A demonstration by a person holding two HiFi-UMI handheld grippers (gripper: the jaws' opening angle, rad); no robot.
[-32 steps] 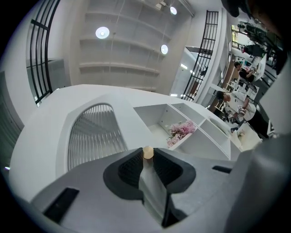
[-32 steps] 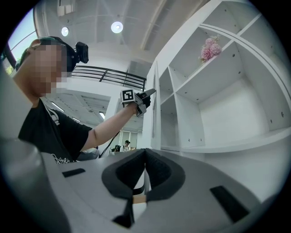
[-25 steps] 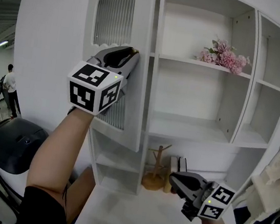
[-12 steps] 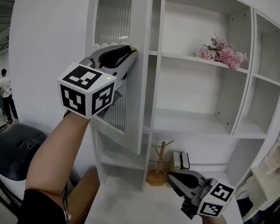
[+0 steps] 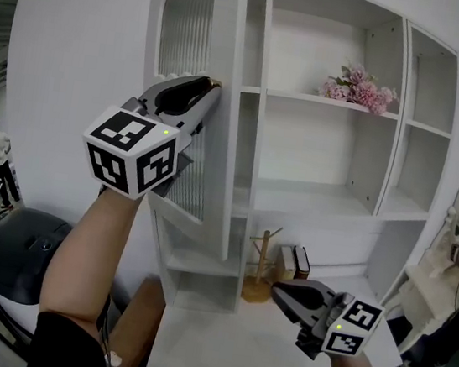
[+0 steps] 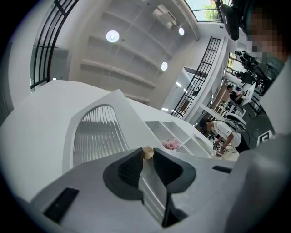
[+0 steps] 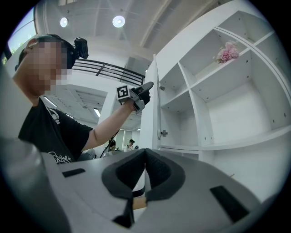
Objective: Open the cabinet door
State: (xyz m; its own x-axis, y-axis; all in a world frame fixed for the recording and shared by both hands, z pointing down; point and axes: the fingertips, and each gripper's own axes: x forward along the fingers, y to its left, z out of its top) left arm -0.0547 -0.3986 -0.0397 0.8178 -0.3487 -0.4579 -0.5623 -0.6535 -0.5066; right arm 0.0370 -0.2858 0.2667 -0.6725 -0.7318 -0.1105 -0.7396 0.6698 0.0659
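Door knob (image 6: 148, 152), clamped in left gripper (image 6: 147, 156) jaws

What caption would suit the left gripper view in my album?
Hand-held gripper clamped on a white cabinet door at its brass knob, pink flowers beyond.

A white counter (image 5: 233, 340) is seen at the foot of the white cabinet (image 5: 394, 142), and a wooden peg stand (image 5: 260, 269) is stood upright on it, far back against the cabinet's base. Just right of the stand, two slim books (image 5: 293, 262) are set upright on the same counter, touching each other. A middle shelf (image 5: 312, 200) is fixed above the stand. Higher still and to the stand's right, a bunch of pink flowers (image 5: 357, 86) is laid on an upper shelf (image 5: 305, 98).
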